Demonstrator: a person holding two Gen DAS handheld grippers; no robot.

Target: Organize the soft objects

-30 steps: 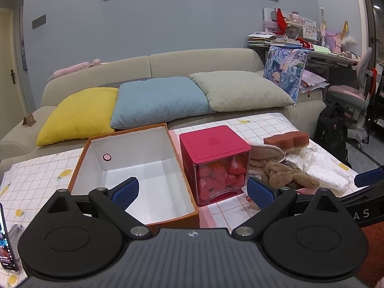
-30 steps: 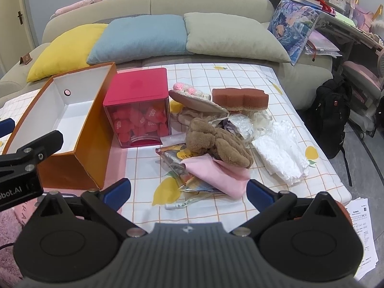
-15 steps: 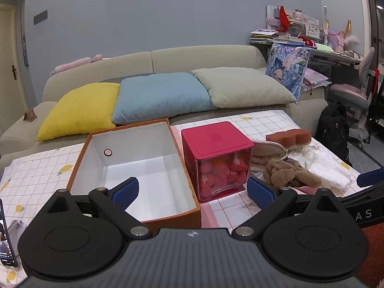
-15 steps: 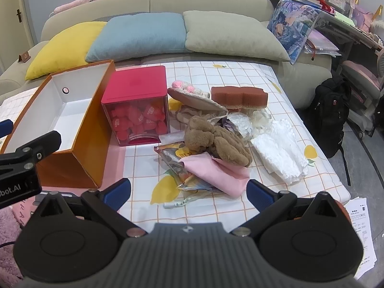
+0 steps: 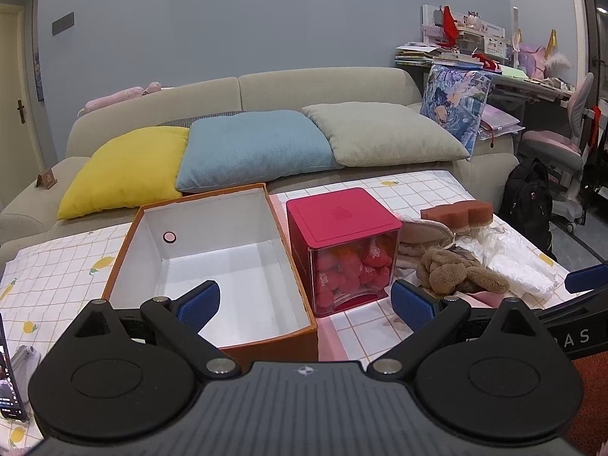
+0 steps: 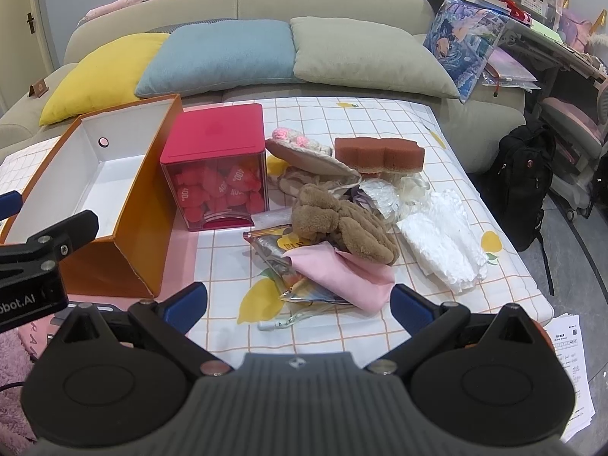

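I have drawn both grippers back a little. My left gripper (image 5: pixel 304 302) and right gripper (image 6: pixel 298 302) gape wide, empty, level, low in frame. Mid-frame: one pink cloth (image 6: pixel 342 273), one brown plush (image 6: pixel 342 224), one sponge (image 6: pixel 380 154). Left: one orange box (image 6: pixel 114 197).

"400" is showing in white on several red pieces (image 6: pixel 220 190) inside the clear red-lidded box (image 6: pixel 216 140), sitting mid tabletop beside the orange box; also readable in the left wrist view (image 5: pixel 374 254). "bot.AI" is showing on the left claw (image 6: pixel 22 298) body at the left edge, cut off. "A S" is showing on the right claw (image 5: pixel 577 336) body. Printed sheets (image 6: pixel 573 345) on the floor are too small to read.
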